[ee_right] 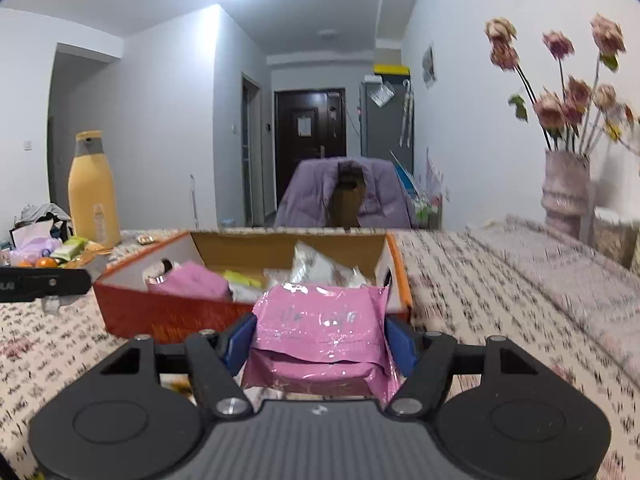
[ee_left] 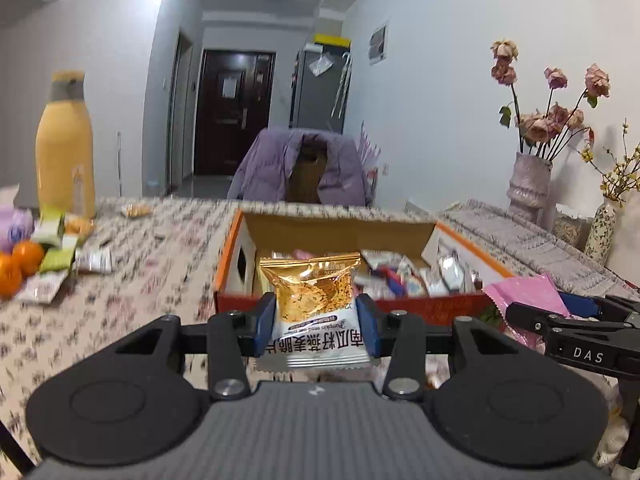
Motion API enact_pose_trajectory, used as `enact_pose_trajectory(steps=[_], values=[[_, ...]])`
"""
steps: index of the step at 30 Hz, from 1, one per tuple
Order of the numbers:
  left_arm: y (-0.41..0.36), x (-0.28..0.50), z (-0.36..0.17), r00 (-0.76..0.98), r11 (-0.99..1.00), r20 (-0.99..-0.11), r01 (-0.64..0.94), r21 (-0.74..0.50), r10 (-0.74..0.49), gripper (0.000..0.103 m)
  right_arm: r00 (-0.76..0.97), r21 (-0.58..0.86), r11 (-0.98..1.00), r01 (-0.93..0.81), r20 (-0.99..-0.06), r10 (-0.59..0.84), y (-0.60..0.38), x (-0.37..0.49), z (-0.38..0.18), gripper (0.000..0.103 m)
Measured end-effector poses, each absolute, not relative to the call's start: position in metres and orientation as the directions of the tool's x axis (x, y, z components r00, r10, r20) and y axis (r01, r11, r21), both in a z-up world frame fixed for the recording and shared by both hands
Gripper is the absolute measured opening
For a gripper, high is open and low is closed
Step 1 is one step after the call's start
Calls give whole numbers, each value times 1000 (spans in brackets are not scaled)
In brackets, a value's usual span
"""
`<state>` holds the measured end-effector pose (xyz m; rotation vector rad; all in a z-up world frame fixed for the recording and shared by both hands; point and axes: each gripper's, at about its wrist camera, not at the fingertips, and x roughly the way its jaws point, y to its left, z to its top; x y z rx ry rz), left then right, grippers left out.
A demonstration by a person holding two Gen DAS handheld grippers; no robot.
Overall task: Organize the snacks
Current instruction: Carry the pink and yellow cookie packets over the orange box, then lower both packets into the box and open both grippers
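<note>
An open orange cardboard box point(ee_left: 230, 252) point(ee_right: 132, 300) sits on the patterned tablecloth and holds several snack packets. My left gripper point(ee_left: 316, 326) is shut on a gold and white snack packet point(ee_left: 316, 300), held just in front of the box's near wall. My right gripper point(ee_right: 320, 344) is shut on a pink snack packet point(ee_right: 320, 320), held by the box's near right corner. The right gripper with its pink packet point(ee_left: 524, 292) also shows at the right of the left wrist view.
A yellow bottle point(ee_left: 66, 148) point(ee_right: 94, 196) stands at the far left. Oranges point(ee_left: 20, 266) and loose snack packets point(ee_left: 60, 256) lie beside it. A vase of dried flowers point(ee_left: 528, 184) point(ee_right: 564, 196) stands at the right. A chair with a purple jacket point(ee_left: 300, 164) is behind the table.
</note>
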<state>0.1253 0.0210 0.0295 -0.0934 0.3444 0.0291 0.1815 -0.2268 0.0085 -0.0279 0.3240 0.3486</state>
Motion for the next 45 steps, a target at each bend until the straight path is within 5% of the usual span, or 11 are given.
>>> enact_pose_trajectory(steps=[17, 38, 41, 43, 45], values=[[4, 197, 63, 963, 999, -266, -45, -23, 38, 44, 889, 24, 930, -366, -287, 358, -189, 262, 50, 68], [29, 257, 20, 936, 993, -343, -105, -61, 78, 46, 875, 63, 935, -349, -337, 349, -177, 307, 18, 70], [33, 257, 20, 934, 990, -347, -120, -78, 85, 60, 871, 78, 935, -347, -342, 352, -180, 305, 17, 75], [36, 253, 21, 940, 985, -326, -141, -95, 103, 92, 872, 85, 934, -347, -339, 354, -182, 304, 17, 83], [39, 249, 23, 947, 980, -296, -166, -113, 127, 103, 875, 88, 936, -340, -335, 349, -183, 304, 18, 103]])
